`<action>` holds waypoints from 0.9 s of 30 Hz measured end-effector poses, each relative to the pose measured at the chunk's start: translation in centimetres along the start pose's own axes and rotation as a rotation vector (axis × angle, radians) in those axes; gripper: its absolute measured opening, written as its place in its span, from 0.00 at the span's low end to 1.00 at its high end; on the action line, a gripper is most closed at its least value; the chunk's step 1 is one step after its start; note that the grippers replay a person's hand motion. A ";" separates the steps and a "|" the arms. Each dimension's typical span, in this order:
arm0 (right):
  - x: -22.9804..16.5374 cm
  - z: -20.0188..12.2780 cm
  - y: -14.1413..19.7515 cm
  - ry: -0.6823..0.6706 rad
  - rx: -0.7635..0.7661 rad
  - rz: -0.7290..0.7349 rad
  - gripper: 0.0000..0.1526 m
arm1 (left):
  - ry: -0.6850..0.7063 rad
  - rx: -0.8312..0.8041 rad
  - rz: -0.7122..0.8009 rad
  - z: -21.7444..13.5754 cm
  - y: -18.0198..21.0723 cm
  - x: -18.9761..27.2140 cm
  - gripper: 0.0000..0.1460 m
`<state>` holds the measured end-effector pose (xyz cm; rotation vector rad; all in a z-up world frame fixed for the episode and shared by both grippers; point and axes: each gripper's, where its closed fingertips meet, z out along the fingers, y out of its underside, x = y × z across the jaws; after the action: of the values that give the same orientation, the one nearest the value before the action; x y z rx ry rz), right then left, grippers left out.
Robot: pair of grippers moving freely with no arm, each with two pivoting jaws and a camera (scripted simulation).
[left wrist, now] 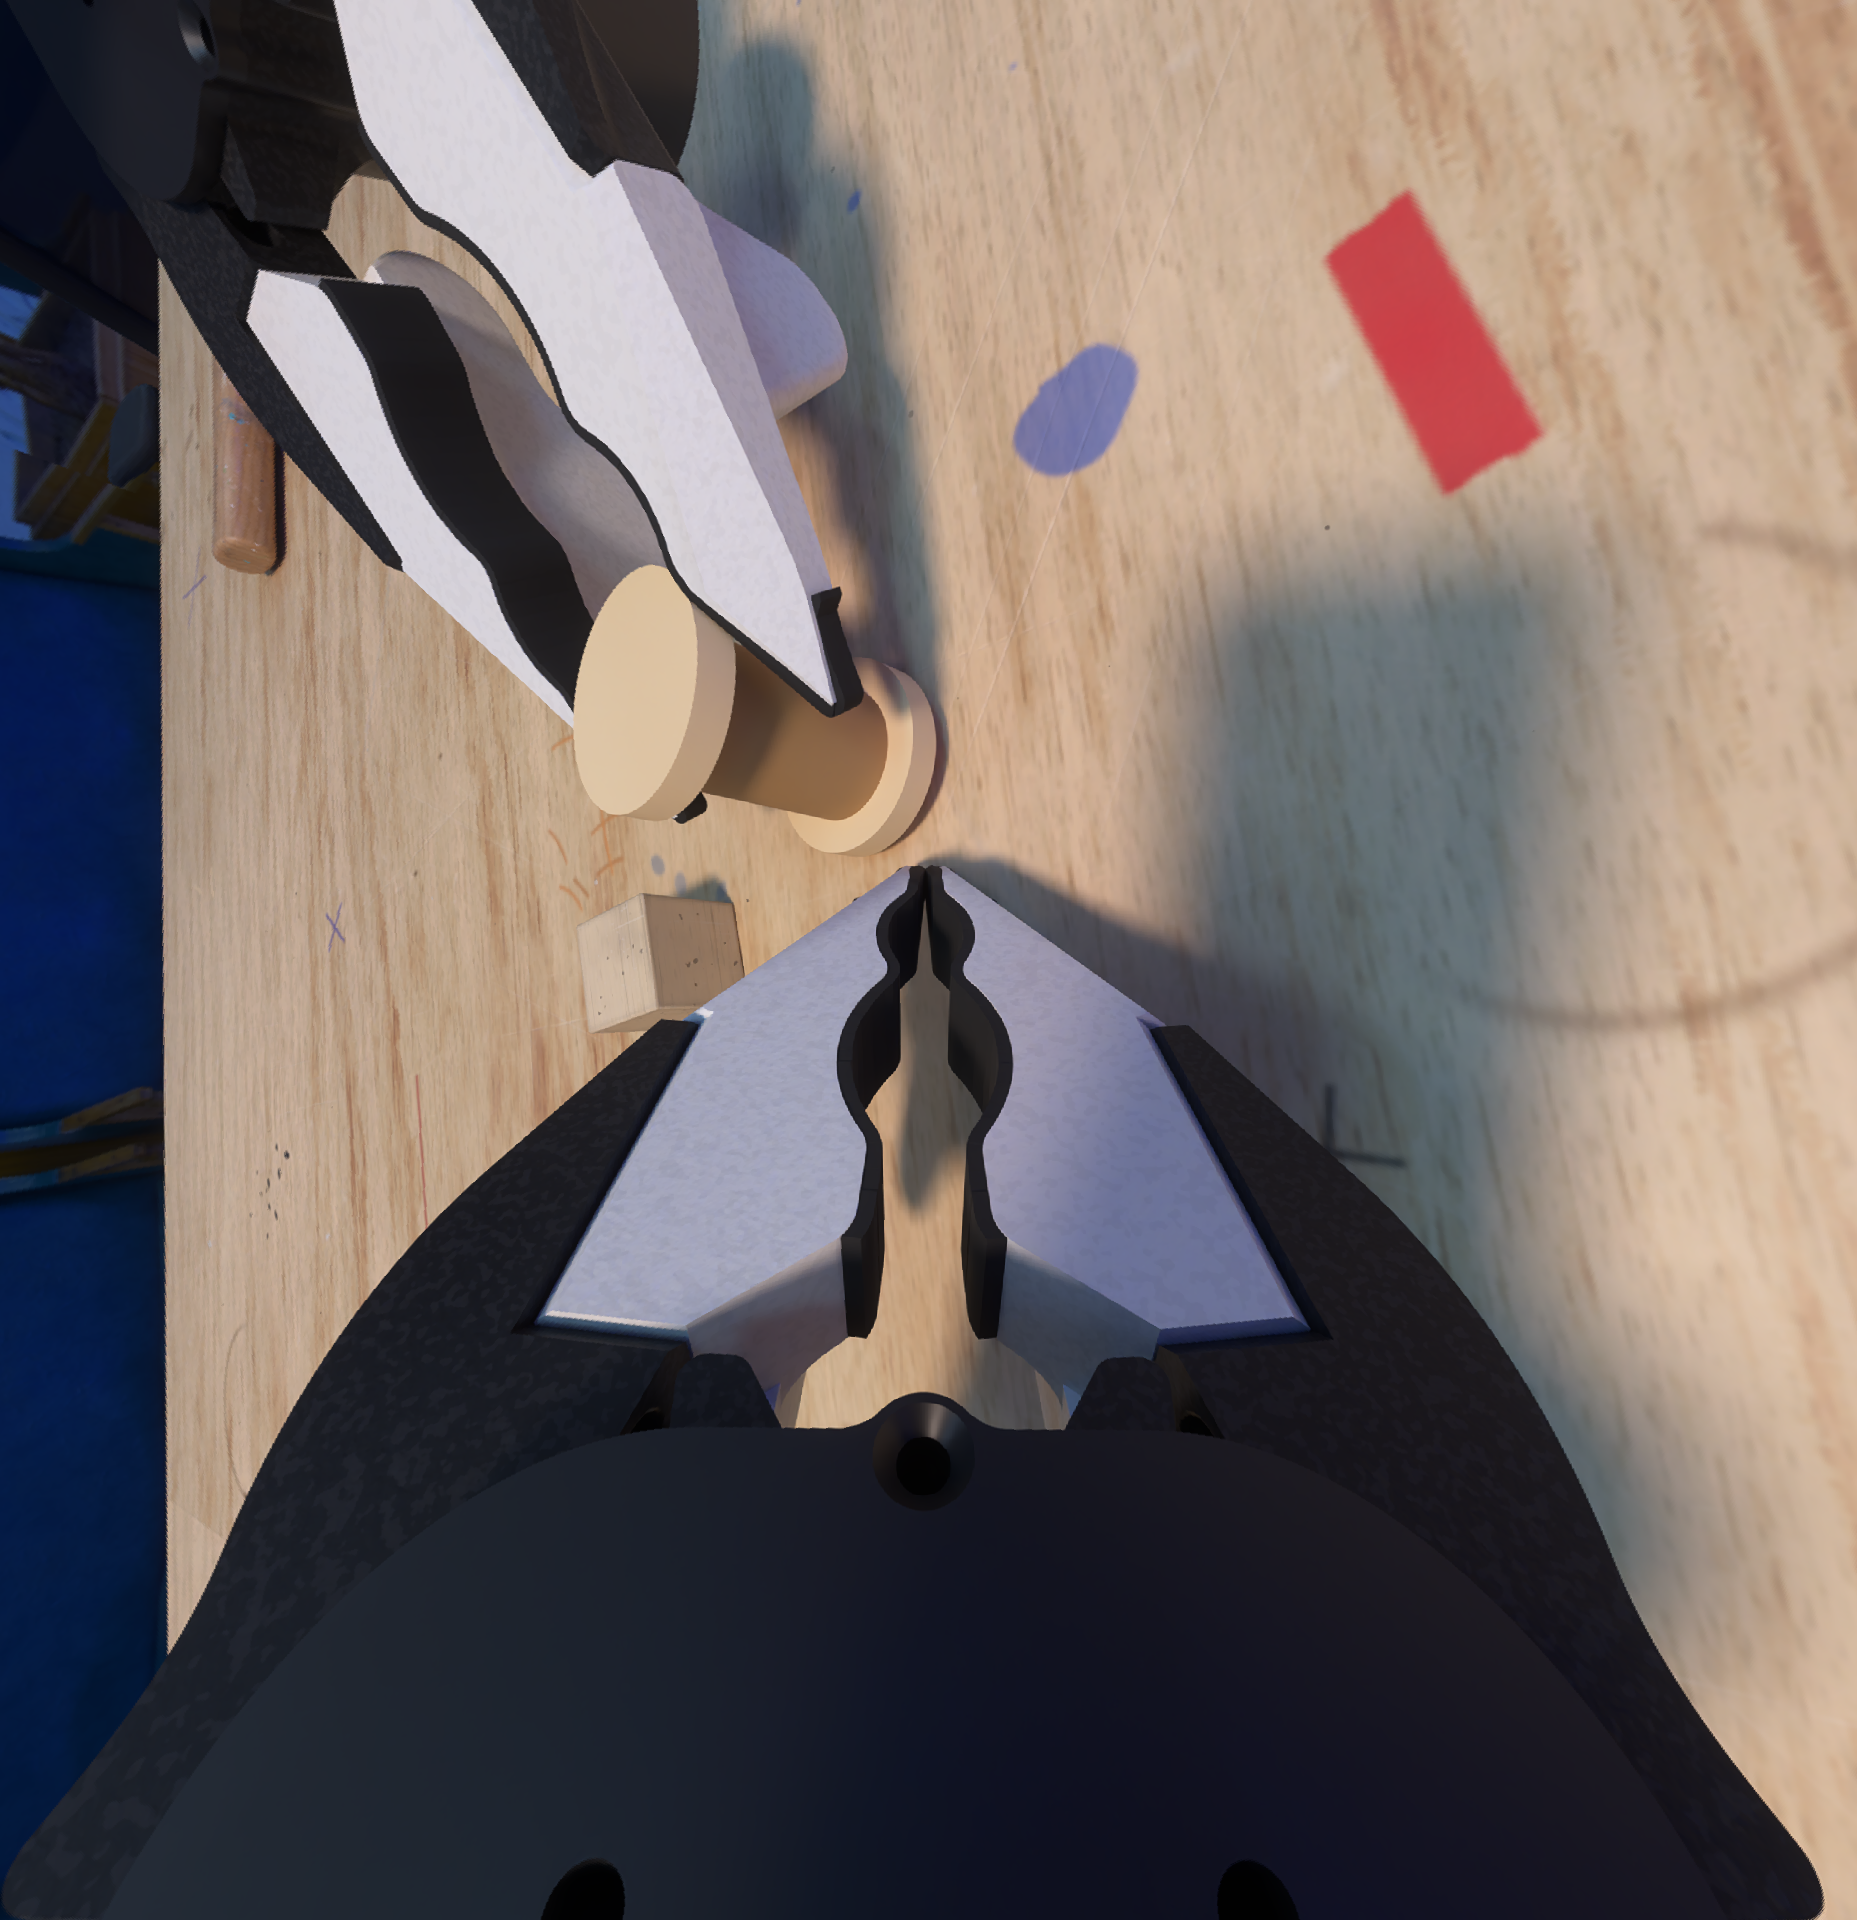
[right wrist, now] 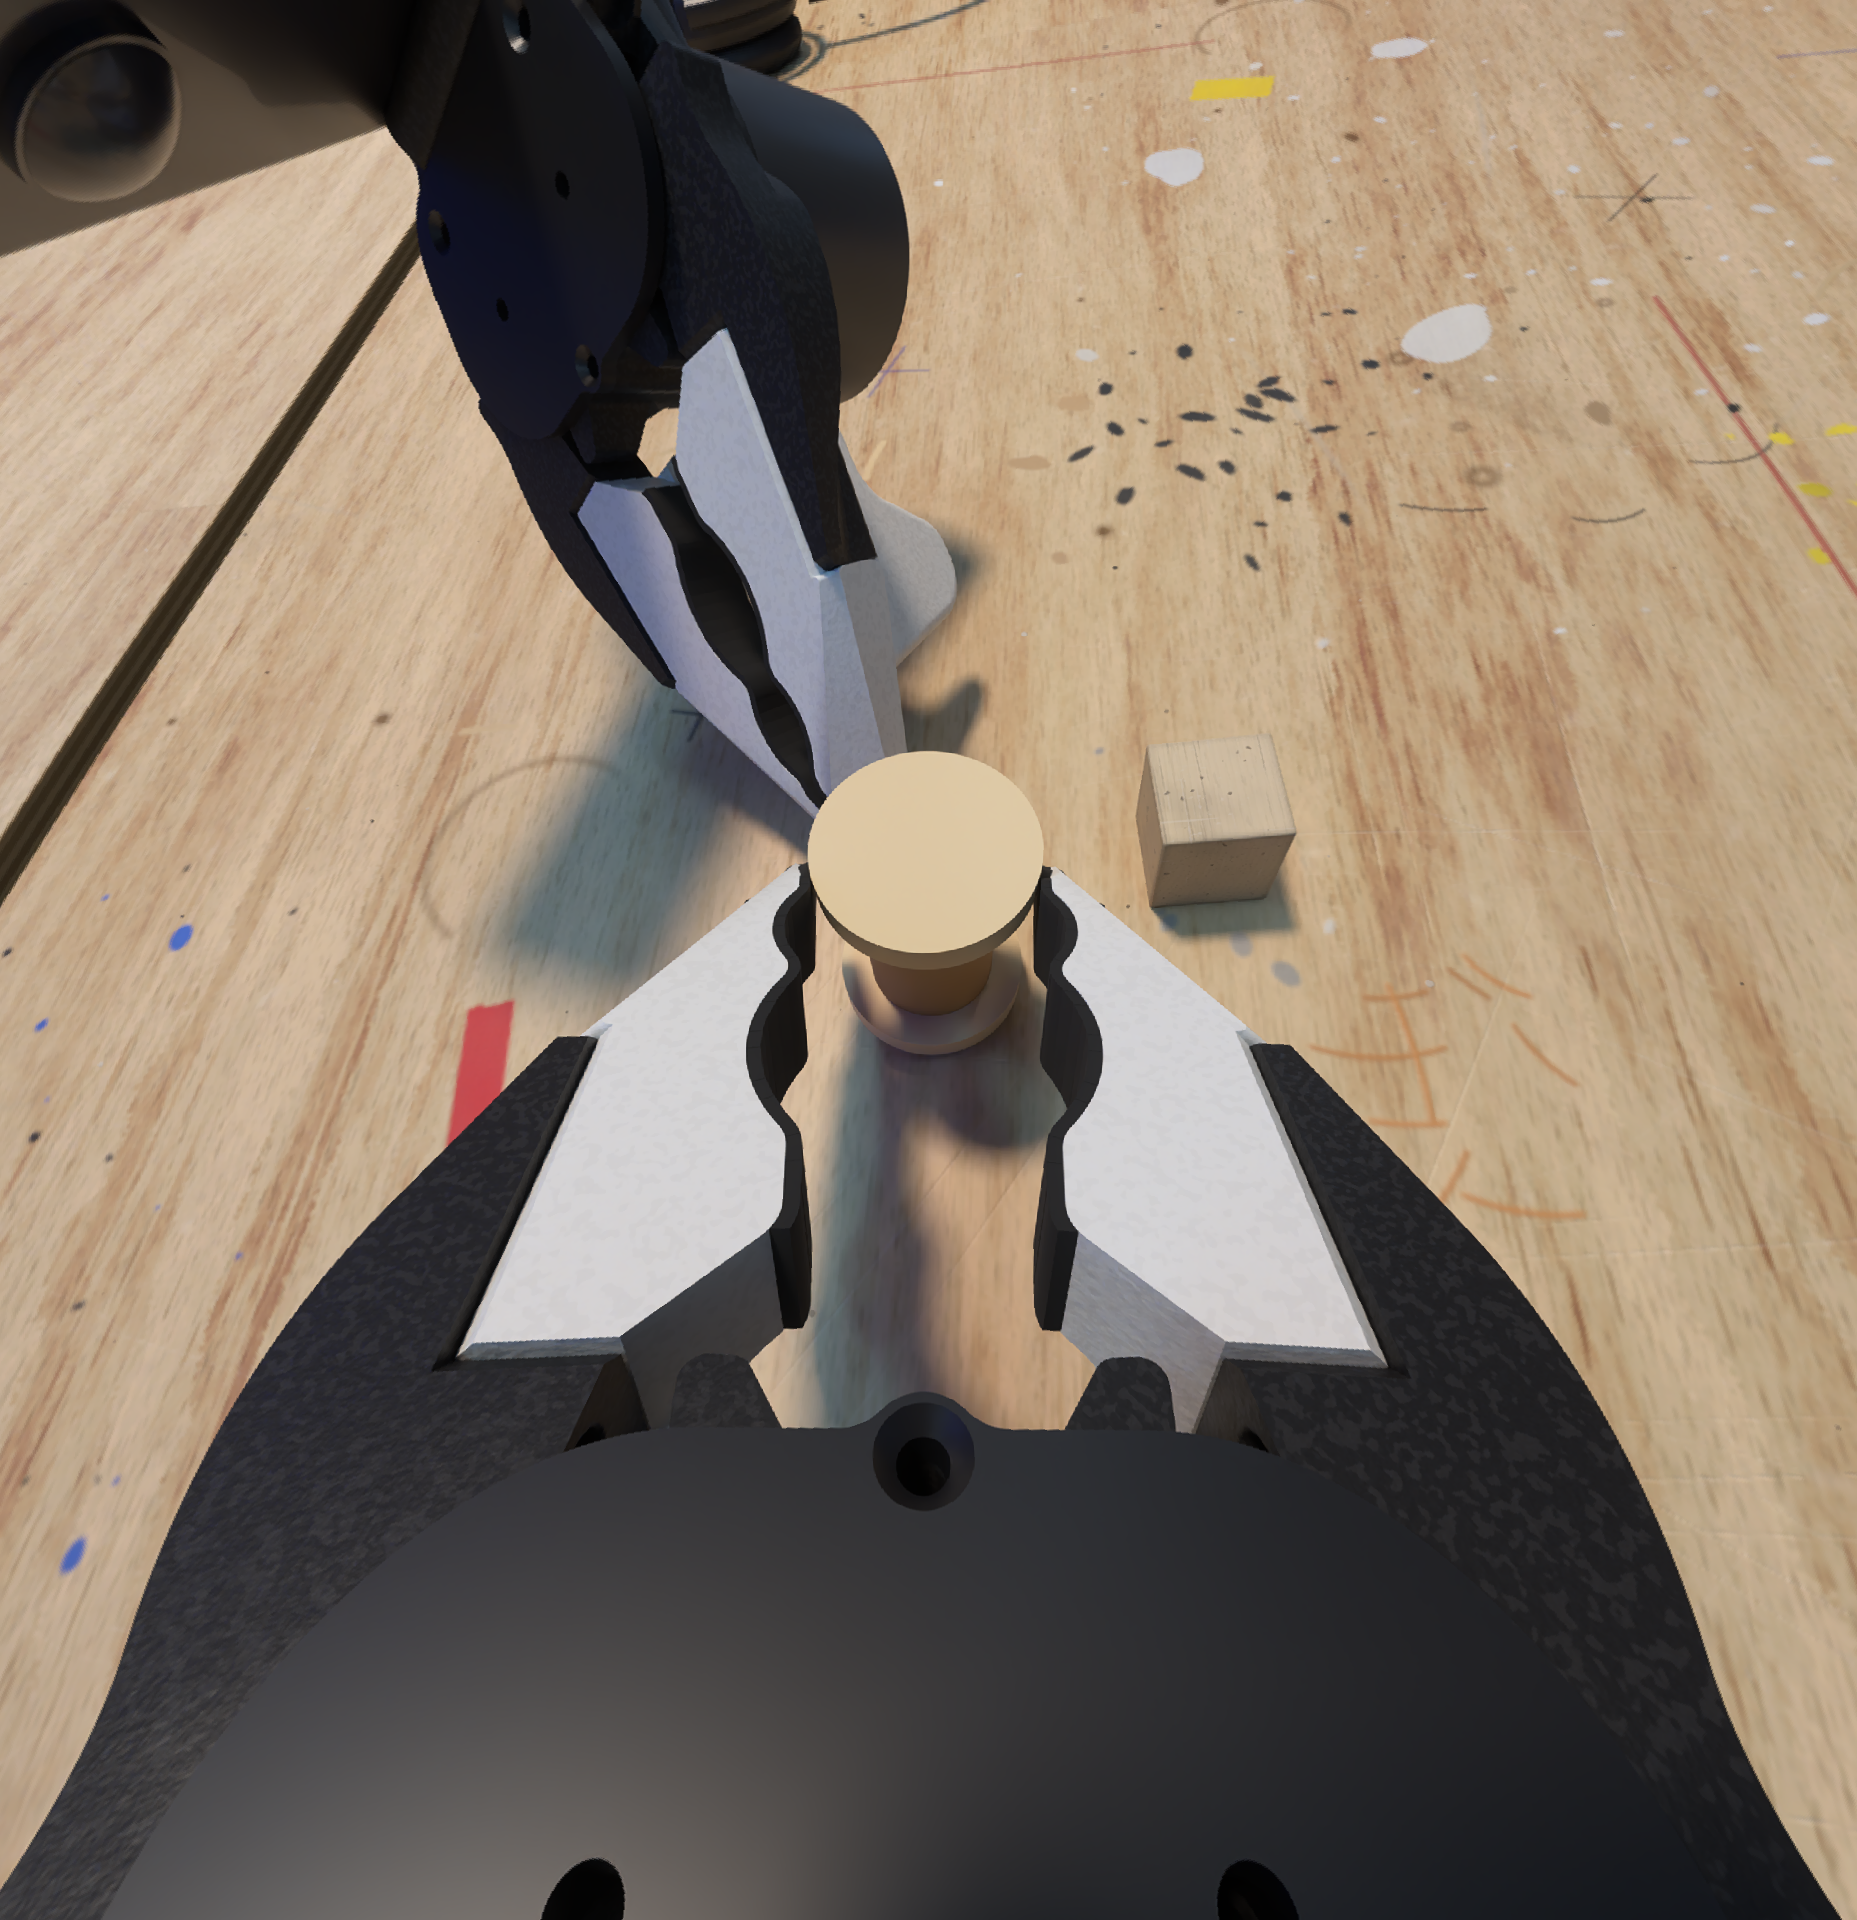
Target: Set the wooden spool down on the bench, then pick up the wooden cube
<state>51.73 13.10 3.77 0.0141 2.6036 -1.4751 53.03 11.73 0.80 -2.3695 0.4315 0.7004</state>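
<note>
The wooden spool (right wrist: 924, 847) stands upright between the fingertips of my right gripper (right wrist: 924, 883), which is shut on its core just under the top flange. Its lower flange is on or just above the bench (right wrist: 1526, 727). In the left wrist view the spool (left wrist: 799, 748) is held by the right gripper (left wrist: 766, 746) coming in from the upper left. The wooden cube (left wrist: 659, 961) rests on the bench close beside the spool; it also shows in the right wrist view (right wrist: 1215, 821). My left gripper (left wrist: 924, 875) is shut and empty, its tips near the spool's lower flange.
The bench's left edge (left wrist: 163, 935) drops to a blue floor. A wooden handle (left wrist: 243, 488) lies near that edge. A red tape patch (left wrist: 1433, 343) and a blue paint spot (left wrist: 1075, 410) mark the bench. A dark groove (right wrist: 176, 603) runs along the left.
</note>
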 end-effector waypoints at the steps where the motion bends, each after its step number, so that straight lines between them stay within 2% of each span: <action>1: 0.0 0.0 0.0 0.000 0.003 0.001 0.27 | 0.000 0.000 0.000 0.0 0.0 0.0 0.00; 27: -0.1 0.0 0.3 -0.014 -0.016 -0.002 0.27 | -0.005 -0.004 0.000 0.0 0.1 -0.1 0.00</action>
<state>51.86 13.29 3.54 -0.0011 2.6047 -1.4495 52.93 11.70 0.80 -2.3707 0.4287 0.7078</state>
